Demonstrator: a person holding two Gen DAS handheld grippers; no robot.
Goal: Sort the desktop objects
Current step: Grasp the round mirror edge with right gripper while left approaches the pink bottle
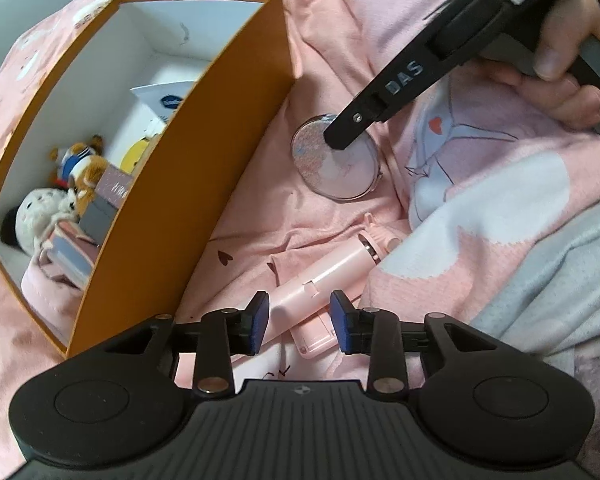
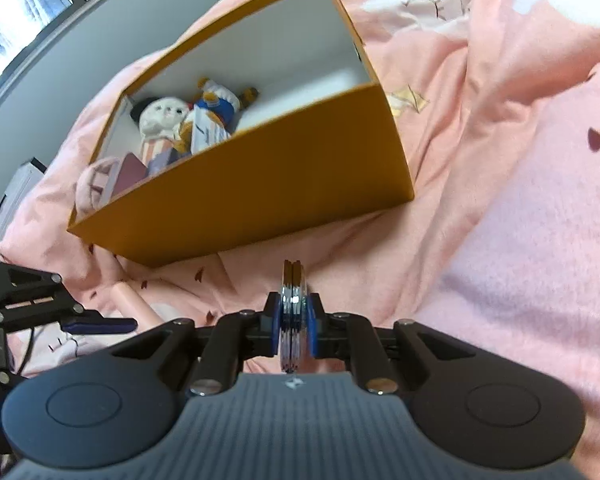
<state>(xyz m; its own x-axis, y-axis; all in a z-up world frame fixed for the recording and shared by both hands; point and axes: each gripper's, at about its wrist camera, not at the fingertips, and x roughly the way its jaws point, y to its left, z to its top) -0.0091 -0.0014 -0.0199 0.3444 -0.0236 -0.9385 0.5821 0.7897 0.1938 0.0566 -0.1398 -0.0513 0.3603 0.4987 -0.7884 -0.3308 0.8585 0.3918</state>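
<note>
A round compact mirror [image 1: 336, 176] with a pale patterned face is clamped by its faces in my right gripper [image 1: 338, 140], just over the pink bedding right of the orange box [image 1: 172, 208]. The right wrist view shows the mirror [image 2: 294, 280] edge-on, with my right gripper [image 2: 295, 326] shut on it in front of the orange box [image 2: 260, 192]. My left gripper [image 1: 300, 320] stands open near the box's front corner. A pink stick-shaped device [image 1: 324, 276] lies on the bedding and runs between its blue pads, which do not press on it. My left gripper [image 2: 100, 324] also shows at the left edge.
The box holds plush toys [image 1: 80, 164] [image 2: 204, 116], small cartons and a white packet. A hand [image 1: 560, 64] holds the right gripper's handle. A white and grey blanket [image 1: 540, 260] lies at the right. Pink fleece [image 2: 540, 240] covers the right side.
</note>
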